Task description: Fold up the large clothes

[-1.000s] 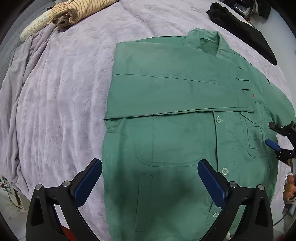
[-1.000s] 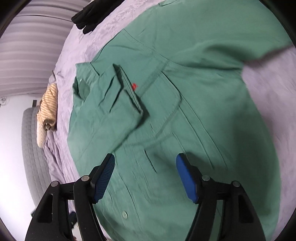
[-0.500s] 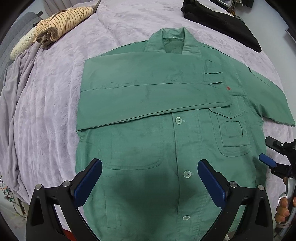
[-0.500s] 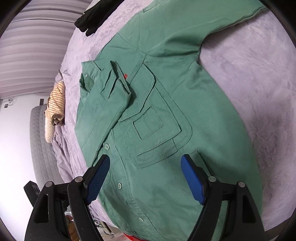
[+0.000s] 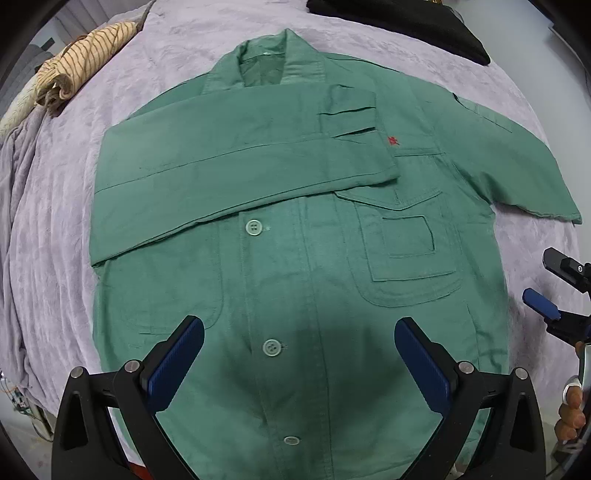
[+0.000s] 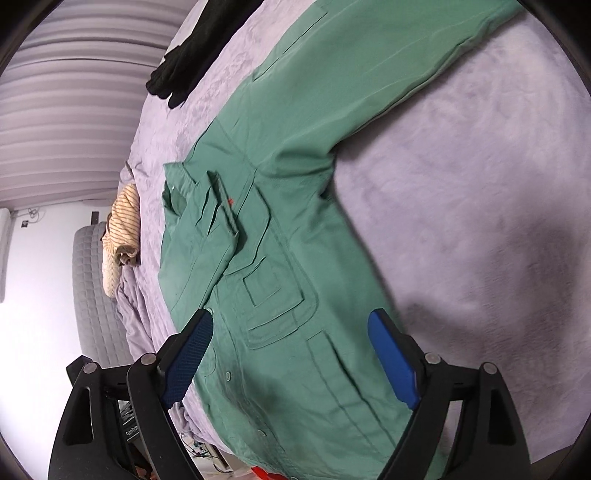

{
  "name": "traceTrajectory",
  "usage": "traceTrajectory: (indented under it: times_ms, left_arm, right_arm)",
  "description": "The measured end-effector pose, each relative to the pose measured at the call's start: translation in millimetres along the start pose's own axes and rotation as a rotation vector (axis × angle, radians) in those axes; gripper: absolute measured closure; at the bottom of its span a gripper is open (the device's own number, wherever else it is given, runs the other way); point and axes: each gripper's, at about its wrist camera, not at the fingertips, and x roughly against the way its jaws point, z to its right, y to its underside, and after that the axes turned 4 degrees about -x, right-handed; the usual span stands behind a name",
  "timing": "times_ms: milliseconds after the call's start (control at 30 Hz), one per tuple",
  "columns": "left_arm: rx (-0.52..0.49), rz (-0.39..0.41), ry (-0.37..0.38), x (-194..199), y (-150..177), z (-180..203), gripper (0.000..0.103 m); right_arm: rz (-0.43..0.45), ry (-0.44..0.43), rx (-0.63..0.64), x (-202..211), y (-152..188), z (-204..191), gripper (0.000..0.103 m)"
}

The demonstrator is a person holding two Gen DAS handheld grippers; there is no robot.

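Lavender bedspread (image 5: 55,229) carries green button shirt (image 5: 295,295) flat, buttoned, one sleeve (image 5: 236,162) folded across chest. Left tool (image 5: 299,362) apart above it; right tool (image 6: 291,354) opening, nothing between. Striped garment (image 5: 77,62), black clothing (image 5: 406,22) near collar.

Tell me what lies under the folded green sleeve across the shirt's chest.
Under the folded green sleeve lies the green button-up shirt front; its lower buttons show, while the upper placket and any buttons there are covered.
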Motion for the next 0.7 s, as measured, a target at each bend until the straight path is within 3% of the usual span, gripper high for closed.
traceTrajectory:
  times_ms: [233, 267, 500, 700]
  left_arm:
    - [-0.049, -0.022, 0.013, -15.3, -7.5, 36.4, 0.000]
    - [-0.055, -0.024, 0.014, -17.1, -8.5, 39.7, 0.000]
    - [-0.090, -0.029, 0.023, -31.0, -20.0, 62.5, 0.000]
    - [-0.105, -0.020, 0.032, -40.6, -34.2, 77.3, 0.000]
  right_arm:
    - [0.036, -0.021, -0.021, 19.5, -14.5, 25.5, 0.012]
    - [0.038, -0.026, -0.024, 20.7, -16.1, 28.4, 0.000]
    - [0.065, -0.046, -0.041, 30.1, -32.4, 47.6, 0.000]
    - [0.183, -0.039, -0.108, 59.0, -78.0, 75.7, 0.000]
